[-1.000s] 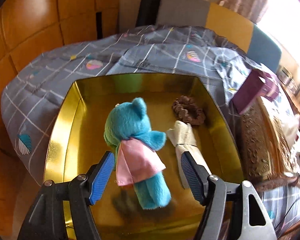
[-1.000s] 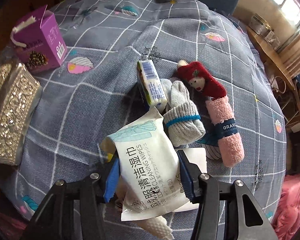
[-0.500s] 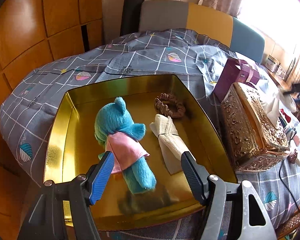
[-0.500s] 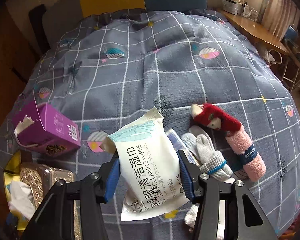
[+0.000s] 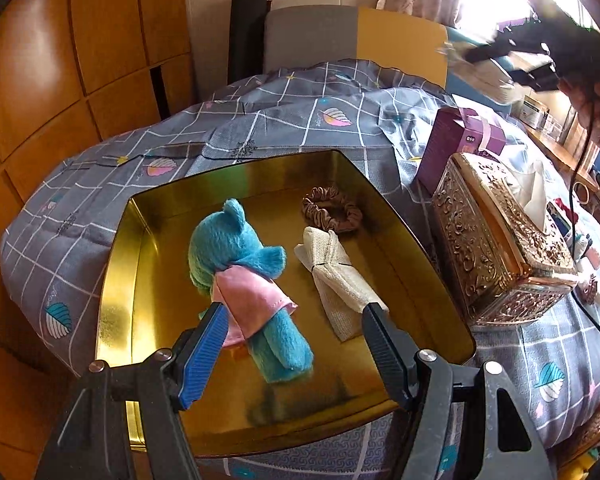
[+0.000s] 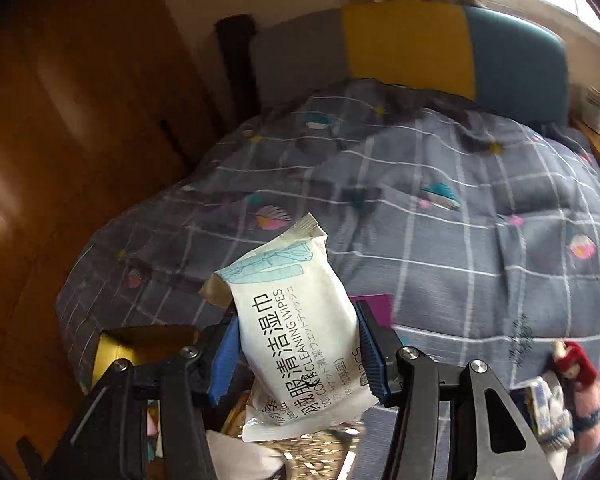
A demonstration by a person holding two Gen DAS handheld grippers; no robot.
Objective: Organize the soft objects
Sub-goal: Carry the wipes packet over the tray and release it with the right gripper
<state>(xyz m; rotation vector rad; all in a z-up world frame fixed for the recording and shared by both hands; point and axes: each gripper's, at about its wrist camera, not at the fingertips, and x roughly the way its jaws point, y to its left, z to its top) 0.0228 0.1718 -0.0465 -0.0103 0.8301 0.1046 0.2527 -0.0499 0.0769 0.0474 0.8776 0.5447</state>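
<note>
A gold tray lies on the grey checked quilt. In it lie a blue plush bear with a pink cloth, a cream rolled cloth and a brown scrunchie. My left gripper is open and empty above the tray's near edge. My right gripper is shut on a white pack of cleaning wipes, held in the air above the quilt. A red plush doll on a pink towel roll and grey gloves lie at the lower right.
An ornate gold tissue box stands right of the tray, a purple box behind it. A corner of the gold tray shows at lower left in the right wrist view. Wooden panels line the left; a padded headboard is behind.
My right gripper has lifted and swung left with the wipes pack, from over the soft toys toward the tray side. My left gripper has pulled back and up from the tray, still open.
</note>
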